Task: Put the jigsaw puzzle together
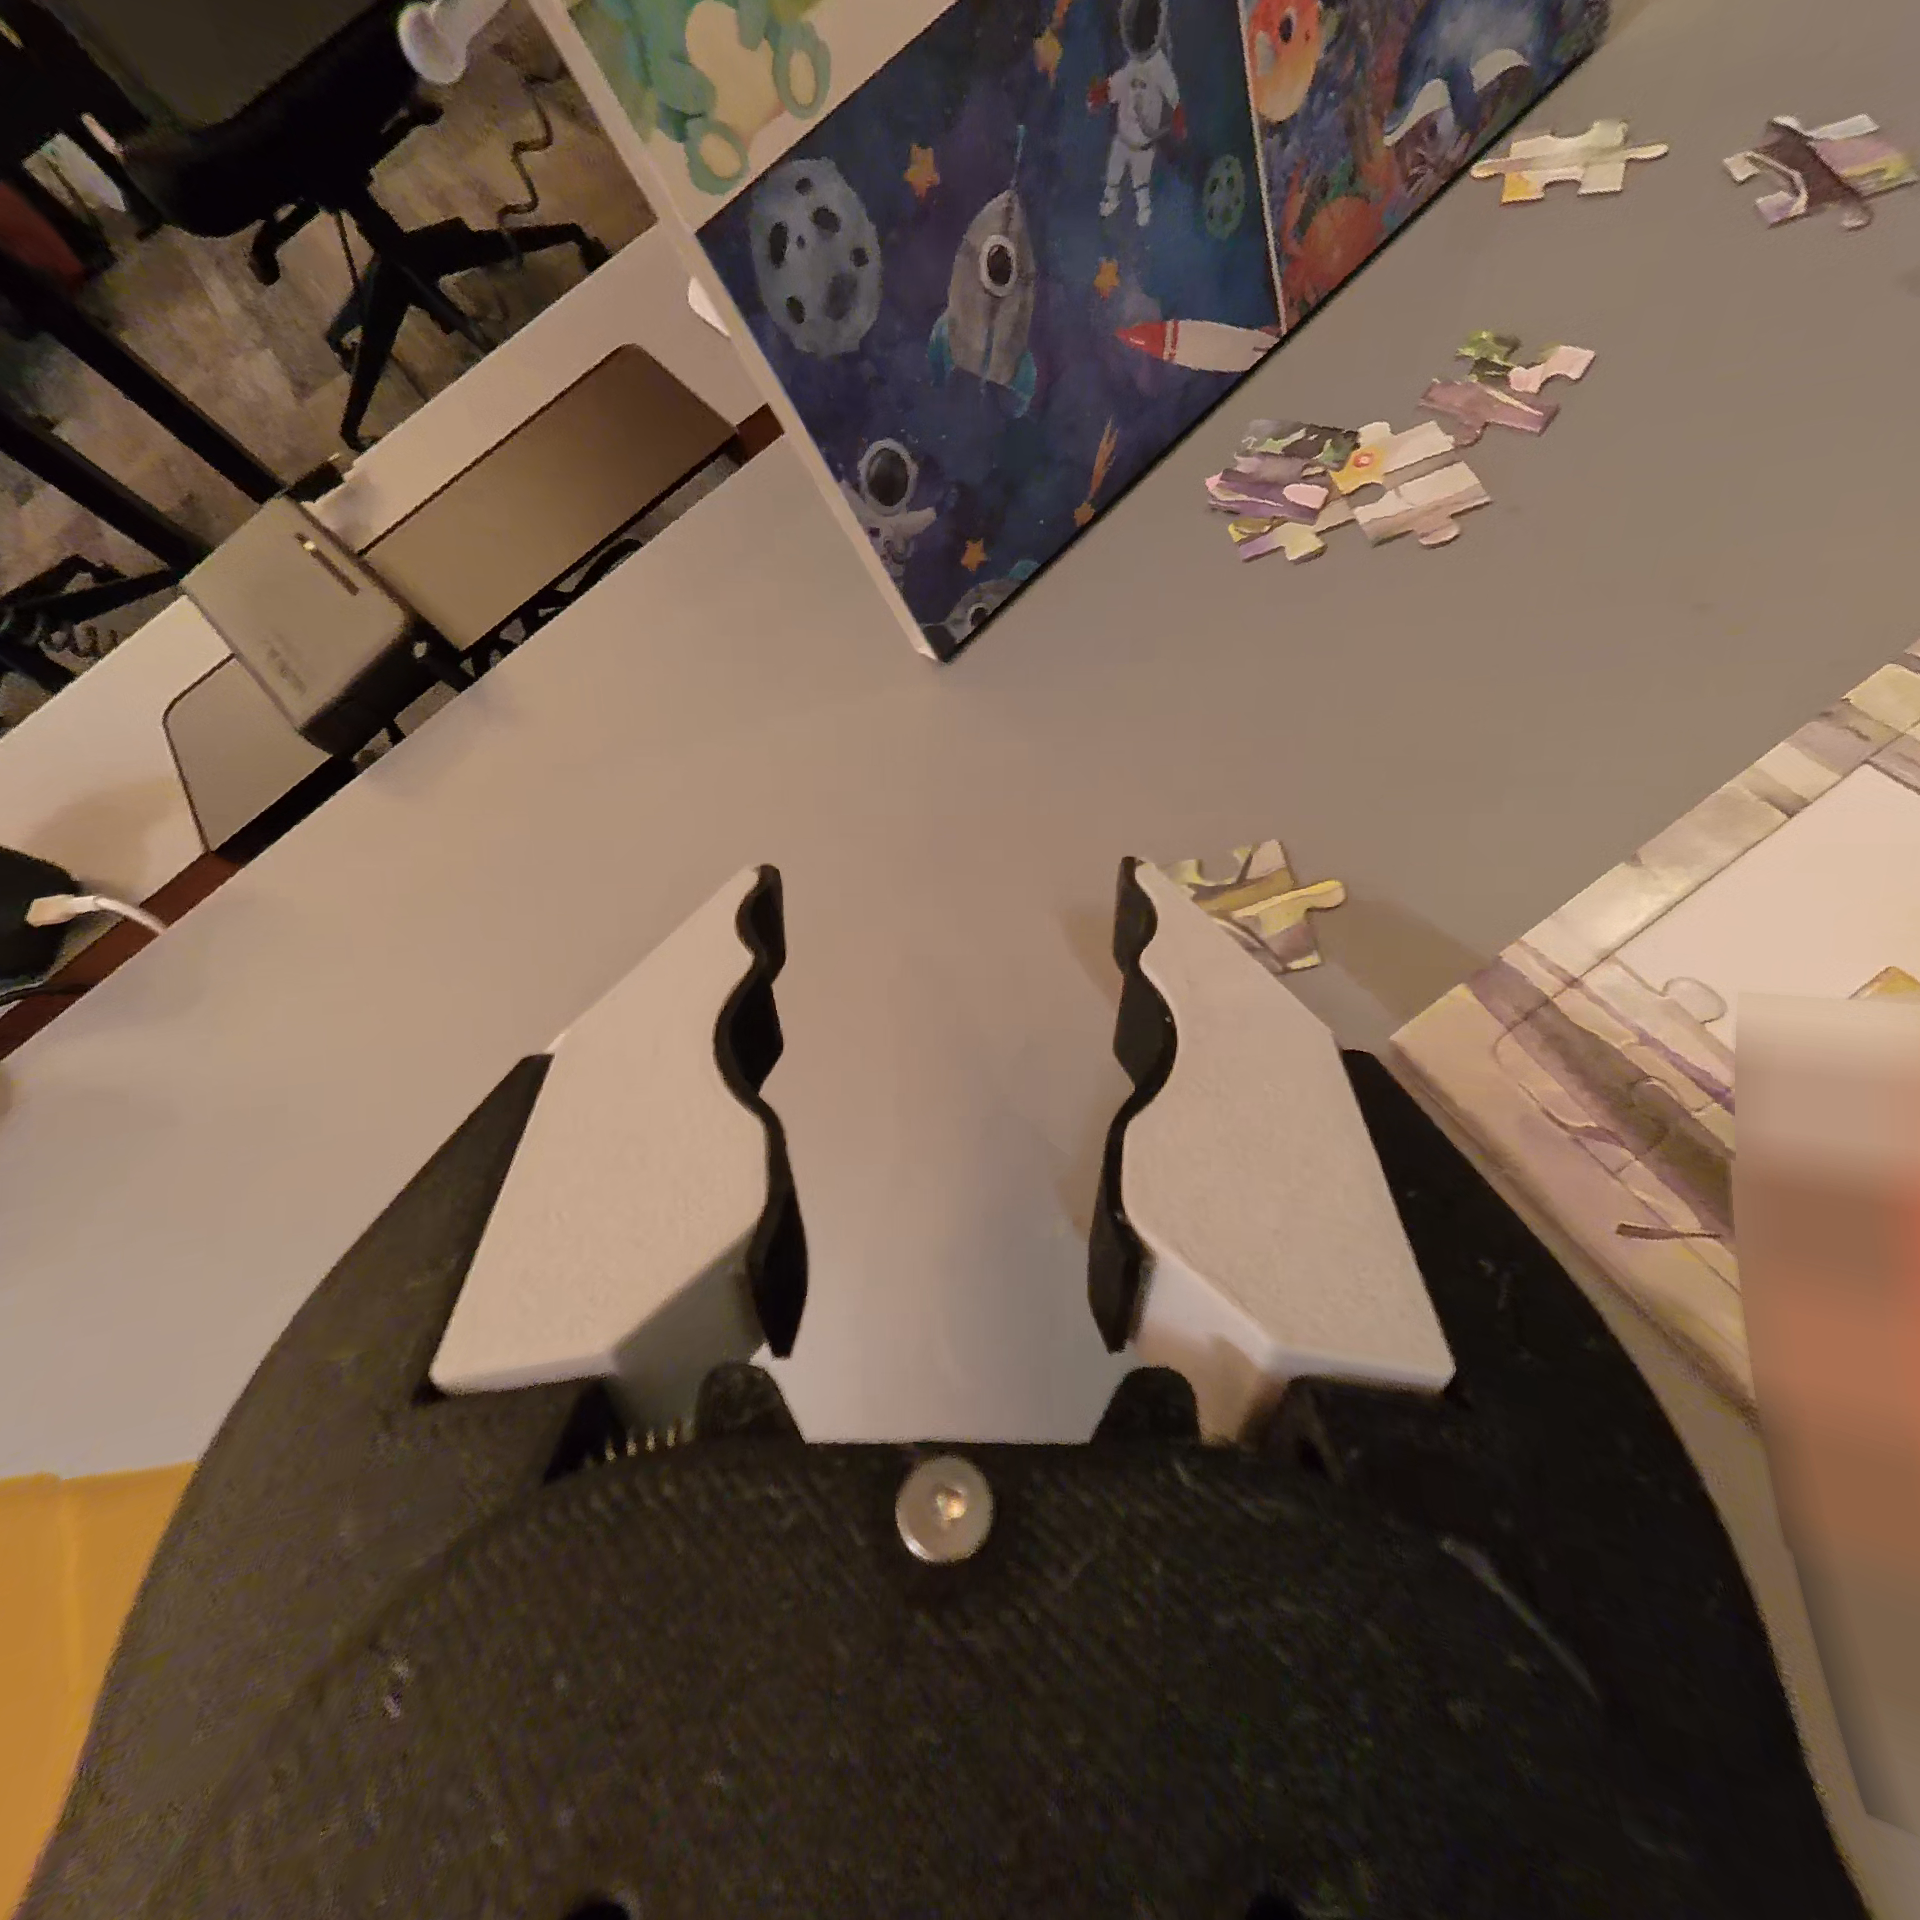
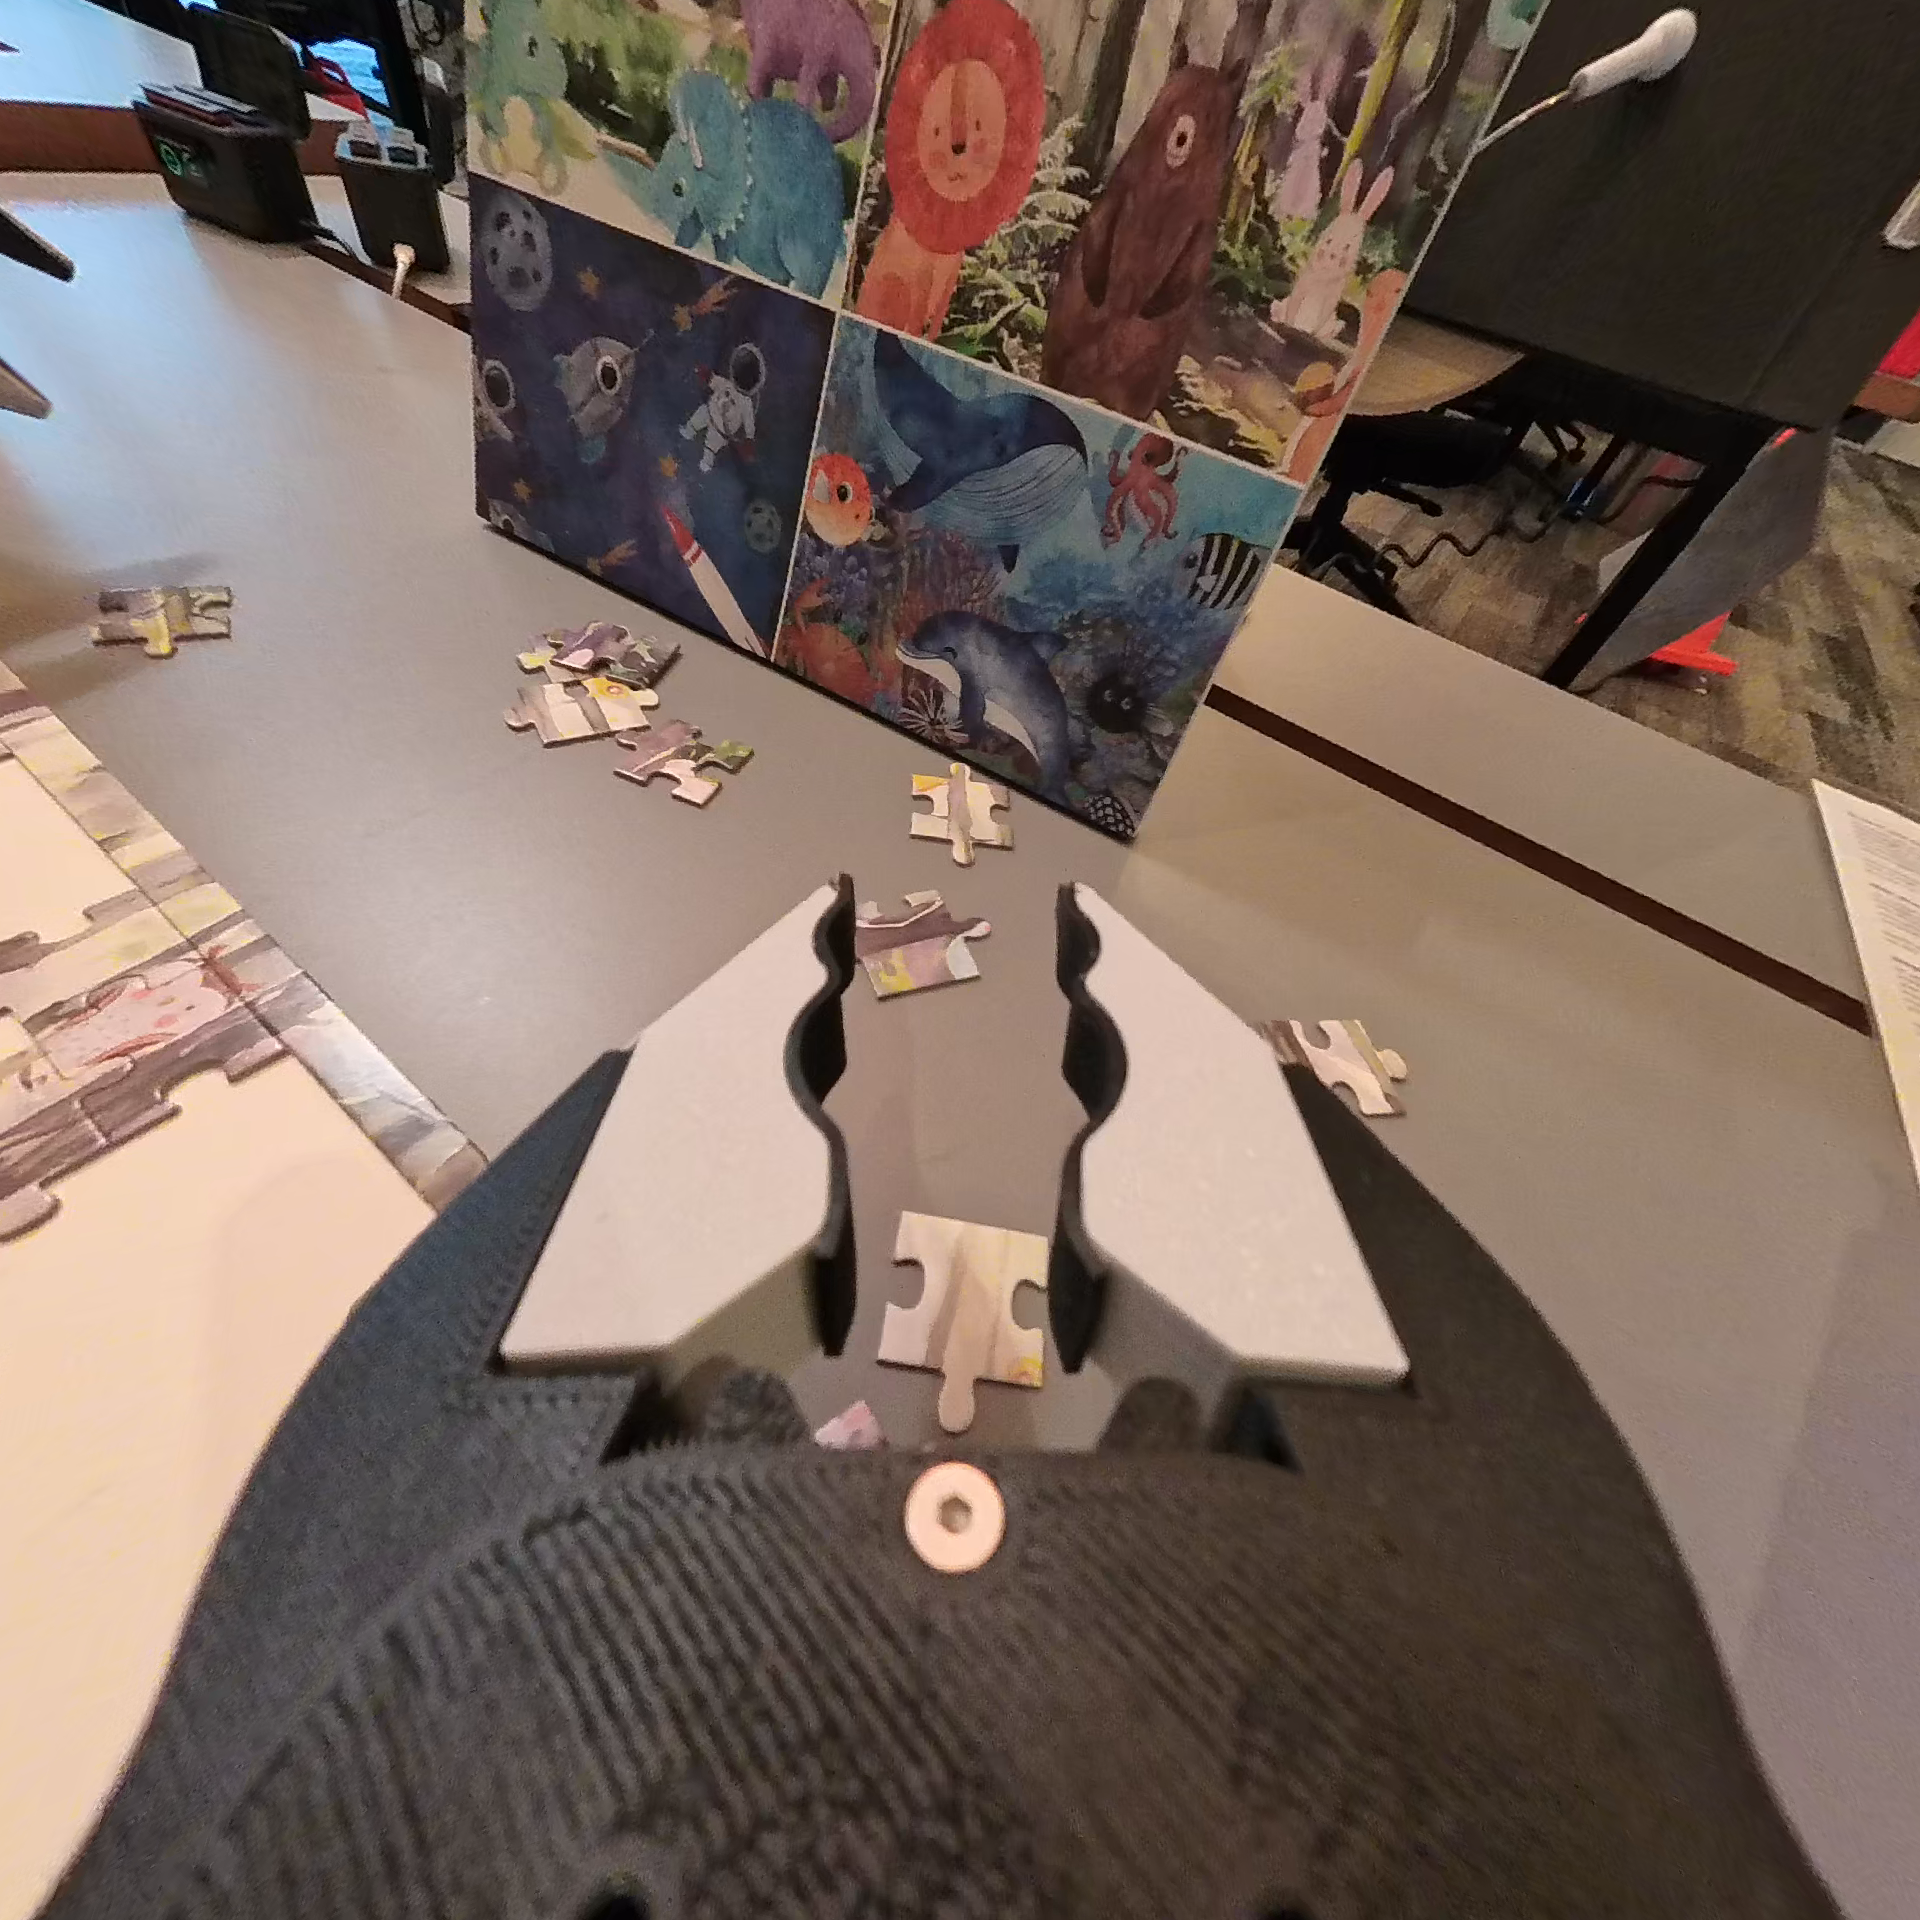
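My left gripper (image 1: 943, 883) is open and empty above bare grey table. A loose piece (image 1: 1262, 904) lies just right of its right fingertip. The partly built puzzle (image 1: 1621, 1039) lies at the right edge. My right gripper (image 2: 954, 899) is open over the table. A pale piece (image 2: 966, 1314) lies flat on the table between its fingers, not gripped. A purple piece (image 2: 914, 945) lies just past the left fingertip. The partly built puzzle (image 2: 156, 997) also shows at the left of the right wrist view. Several loose pieces (image 2: 613, 696) lie farther out.
The picture-covered puzzle box (image 2: 935, 416) stands upright on the grey table (image 2: 1455, 1039), and shows in the left wrist view (image 1: 987, 291). More loose pieces (image 1: 1351, 483) lie near it. A printed paper sheet (image 2: 1881, 914) lies at the right. The table's far edge (image 1: 416, 748) borders chairs and desks. The partly built puzzle (image 1: 1621, 1039) lies some 10 cm from my left tips, 25 cm from my right tips.
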A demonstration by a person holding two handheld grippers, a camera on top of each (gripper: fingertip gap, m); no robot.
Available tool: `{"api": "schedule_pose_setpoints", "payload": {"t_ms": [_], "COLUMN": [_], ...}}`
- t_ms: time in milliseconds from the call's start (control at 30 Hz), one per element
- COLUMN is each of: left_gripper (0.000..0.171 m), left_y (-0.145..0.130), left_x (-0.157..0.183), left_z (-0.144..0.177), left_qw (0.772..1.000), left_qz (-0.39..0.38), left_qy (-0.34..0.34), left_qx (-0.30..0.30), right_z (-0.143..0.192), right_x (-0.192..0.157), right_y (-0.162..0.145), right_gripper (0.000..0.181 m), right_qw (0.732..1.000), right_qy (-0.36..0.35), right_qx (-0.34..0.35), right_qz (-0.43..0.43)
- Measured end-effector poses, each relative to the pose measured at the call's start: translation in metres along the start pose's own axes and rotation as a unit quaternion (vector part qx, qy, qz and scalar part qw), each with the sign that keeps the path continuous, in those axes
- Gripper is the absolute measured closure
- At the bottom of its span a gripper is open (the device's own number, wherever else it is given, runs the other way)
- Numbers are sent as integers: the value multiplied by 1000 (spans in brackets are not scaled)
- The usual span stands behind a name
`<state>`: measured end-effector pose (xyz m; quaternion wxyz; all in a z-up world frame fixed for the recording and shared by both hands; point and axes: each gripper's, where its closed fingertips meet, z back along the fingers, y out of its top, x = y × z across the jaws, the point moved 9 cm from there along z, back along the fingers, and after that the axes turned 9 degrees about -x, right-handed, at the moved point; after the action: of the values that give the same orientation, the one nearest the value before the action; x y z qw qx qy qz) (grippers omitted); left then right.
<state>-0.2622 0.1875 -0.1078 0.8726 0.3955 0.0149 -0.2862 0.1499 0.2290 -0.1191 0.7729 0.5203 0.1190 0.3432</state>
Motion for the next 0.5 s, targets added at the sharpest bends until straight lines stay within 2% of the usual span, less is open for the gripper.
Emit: {"api": "schedule_pose_setpoints", "payload": {"t_ms": [100,167,300,500], "left_gripper": [107,107,106,105], "left_y": [-3,-4,-5,-3], "left_x": [-4,-5,-1,0], "left_z": [-1,-1,-1,4], "left_qw": [999,995,975,949], "left_qz": [-11,-40,-107,-153], "left_qy": [29,73,154,219], "left_qx": [-21,-48,-119,-166], "right_z": [1,2,2,3], "right_x": [-1,-1,-1,-1], "right_y": [0,0,0,0], "right_gripper": [144,144,144,145], "right_qw": [1000,1000,1000,1000], "right_qy": [3,4,5,-5], "right_qx": [6,9,8,11], "right_qz": [2,3,4,5]}}
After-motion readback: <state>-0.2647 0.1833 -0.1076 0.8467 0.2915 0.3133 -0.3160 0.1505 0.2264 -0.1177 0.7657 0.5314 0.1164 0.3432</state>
